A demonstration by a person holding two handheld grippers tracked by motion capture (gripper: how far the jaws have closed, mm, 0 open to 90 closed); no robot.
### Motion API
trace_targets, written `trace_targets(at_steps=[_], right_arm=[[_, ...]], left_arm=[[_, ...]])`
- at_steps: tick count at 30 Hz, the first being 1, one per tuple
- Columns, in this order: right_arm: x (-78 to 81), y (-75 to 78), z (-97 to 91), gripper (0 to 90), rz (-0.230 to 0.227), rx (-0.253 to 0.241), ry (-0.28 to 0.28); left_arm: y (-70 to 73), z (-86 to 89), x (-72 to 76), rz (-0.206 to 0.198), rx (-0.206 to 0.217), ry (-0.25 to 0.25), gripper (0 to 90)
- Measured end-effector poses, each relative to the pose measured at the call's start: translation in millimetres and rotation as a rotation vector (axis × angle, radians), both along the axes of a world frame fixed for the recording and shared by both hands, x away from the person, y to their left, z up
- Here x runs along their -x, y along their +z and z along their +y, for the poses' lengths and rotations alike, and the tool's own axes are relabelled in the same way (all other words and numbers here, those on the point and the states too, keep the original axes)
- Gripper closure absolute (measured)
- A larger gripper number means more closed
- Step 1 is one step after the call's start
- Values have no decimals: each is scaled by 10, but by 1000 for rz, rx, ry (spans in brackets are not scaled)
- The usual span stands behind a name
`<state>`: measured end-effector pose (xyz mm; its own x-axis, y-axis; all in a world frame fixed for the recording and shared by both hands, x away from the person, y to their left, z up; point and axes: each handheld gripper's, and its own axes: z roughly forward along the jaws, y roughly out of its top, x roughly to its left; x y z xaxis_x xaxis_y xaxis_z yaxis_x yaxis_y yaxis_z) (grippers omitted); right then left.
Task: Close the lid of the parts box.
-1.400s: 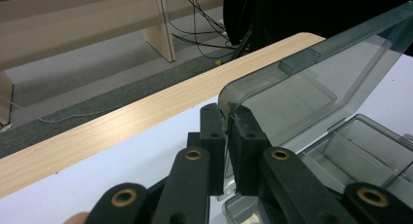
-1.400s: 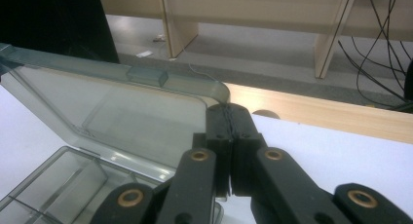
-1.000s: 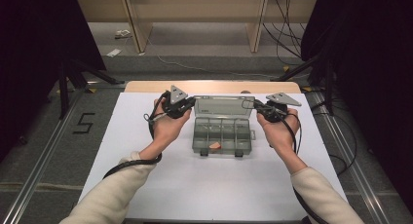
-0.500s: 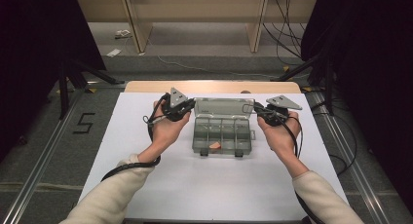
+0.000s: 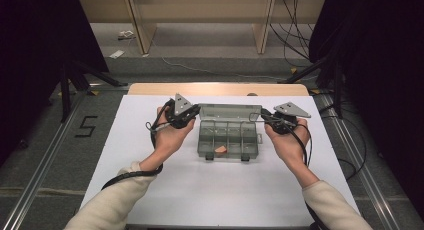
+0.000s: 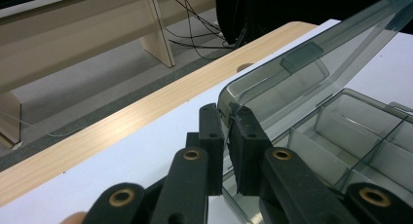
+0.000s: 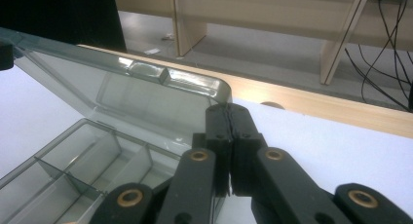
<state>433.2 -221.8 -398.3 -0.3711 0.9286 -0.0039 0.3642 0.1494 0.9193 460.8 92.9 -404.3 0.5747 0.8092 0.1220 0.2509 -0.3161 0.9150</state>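
Room: dim space with a grey floor (image 5: 210,50); pale wooden furniture legs (image 5: 142,25) stand at 12 o'clock, and black cables (image 5: 295,25) trail at 1 o'clock.
Table: white top (image 5: 215,190) with a bare wooden edge (image 5: 215,88) along its far side.
Person: two forearms in cream sleeves (image 5: 120,195) enter from 6 o'clock, each hand holding a gripper.
Box: clear smoky plastic compartment box (image 5: 227,140) sits at the table's centre, a little toward 12 o'clock, with its base flat on the table.
Lid: lid (image 5: 227,111) is raised and tilted back toward 12 o'clock, hinged along the far side.
Left gripper: left gripper (image 6: 226,136) is at 9 o'clock of the box, with its jaws pinched on the lid's left corner; the thin lid wall sits in the narrow slot between them.
Right gripper: right gripper (image 7: 229,136) is at 3 o'clock of the box, with its jaws pressed together on the lid's right corner edge.
Small item: orange piece (image 5: 220,149) lies in a near compartment, at 6 o'clock of the box.
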Motion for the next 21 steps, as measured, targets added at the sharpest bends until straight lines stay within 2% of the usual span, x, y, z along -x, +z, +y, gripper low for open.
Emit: trace_targets(at_steps=[6, 7, 14, 21], right_arm=[[44, -17, -6, 893, -1, 6, 7], [53, -22, -7, 893, -1, 7, 8], [103, -48, -12, 893, -4, 7, 14], [153, -75, -23, 893, -1, 6, 23]], left_arm=[[-14, 2, 41, -11, -14, -7, 837], [-14, 6, 45, -23, -23, -7, 836], [-52, 7, 109, -16, -16, -17, 832], [-77, 13, 158, -26, -32, -26, 828]])
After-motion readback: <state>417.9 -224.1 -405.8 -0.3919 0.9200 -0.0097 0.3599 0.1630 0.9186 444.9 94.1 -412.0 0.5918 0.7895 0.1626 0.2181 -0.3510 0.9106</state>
